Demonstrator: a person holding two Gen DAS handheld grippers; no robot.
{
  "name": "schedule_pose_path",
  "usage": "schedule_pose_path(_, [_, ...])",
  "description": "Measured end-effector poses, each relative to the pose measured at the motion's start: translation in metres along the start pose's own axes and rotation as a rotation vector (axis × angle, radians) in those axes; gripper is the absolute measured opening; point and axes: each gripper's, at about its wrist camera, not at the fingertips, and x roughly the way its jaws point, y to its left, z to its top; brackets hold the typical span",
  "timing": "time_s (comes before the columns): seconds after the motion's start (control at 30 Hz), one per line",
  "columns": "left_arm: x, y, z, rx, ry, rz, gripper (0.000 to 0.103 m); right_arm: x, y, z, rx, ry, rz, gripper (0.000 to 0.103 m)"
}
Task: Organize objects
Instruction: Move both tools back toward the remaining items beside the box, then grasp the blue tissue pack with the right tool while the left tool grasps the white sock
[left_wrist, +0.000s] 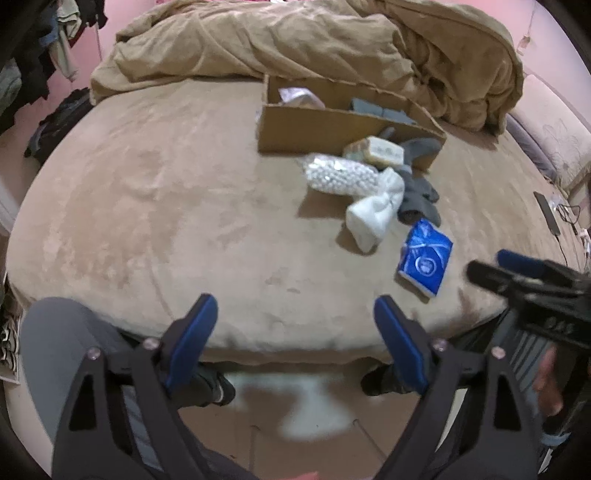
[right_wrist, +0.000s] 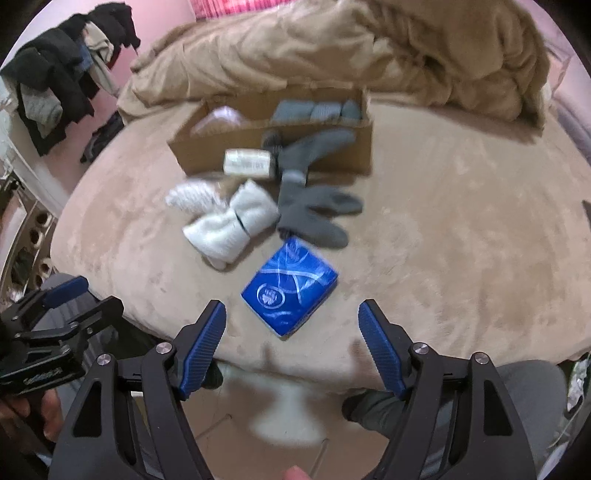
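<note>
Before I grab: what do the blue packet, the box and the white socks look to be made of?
Blue packet: probably thin plastic film, glossy, going by the sheen and printed white swirls; contents unclear.
Box: brown corrugated cardboard, matte, with raw cut edges.
White socks: soft knit fabric, ribbed and fuzzy, folded over limply.
</note>
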Motion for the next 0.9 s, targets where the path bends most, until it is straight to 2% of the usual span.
schedule_pose_path(0.1, [0.011, -0.006, 0.003, 0.020, 0.007, -0.030, 0.089, 0.025, 0.001, -0.002, 0.003, 0.045, 0.024, 0.080])
schedule_pose_path(0.2, [0.021, -0.006, 0.006, 0.016, 0.015, -0.014, 0.089, 0.043, 0.002, 0.000, -0.005, 0.065, 0.022, 0.085])
schedule_pose_path(0.33, [0.039, 0.000, 0.011, 0.006, 0.054, -0.002, 0.093, 0.067, 0.000, 0.005, -0.004, 0.080, 0.009, 0.086])
schedule_pose_path(0.57, [0.056, -0.010, 0.028, 0.028, 0.028, -0.010, 0.094, 0.082, -0.008, 0.010, 0.018, 0.077, -0.002, 0.084])
schedule_pose_path(0.63, [0.062, -0.017, 0.034, 0.055, 0.015, 0.000, 0.094, 0.080, -0.010, 0.009, 0.014, 0.069, -0.005, 0.079])
schedule_pose_path(0.73, [0.069, -0.030, 0.043, 0.087, 0.000, 0.007, 0.093, 0.077, -0.012, 0.009, -0.006, 0.058, -0.014, 0.066])
schedule_pose_path(0.8, [0.073, -0.037, 0.048, 0.097, -0.006, -0.004, 0.093, 0.074, -0.017, 0.008, -0.001, 0.050, -0.016, 0.053])
schedule_pose_path(0.9, [0.081, -0.046, 0.055, 0.112, 0.004, -0.036, 0.092, 0.072, -0.026, 0.008, 0.021, 0.049, 0.013, 0.043])
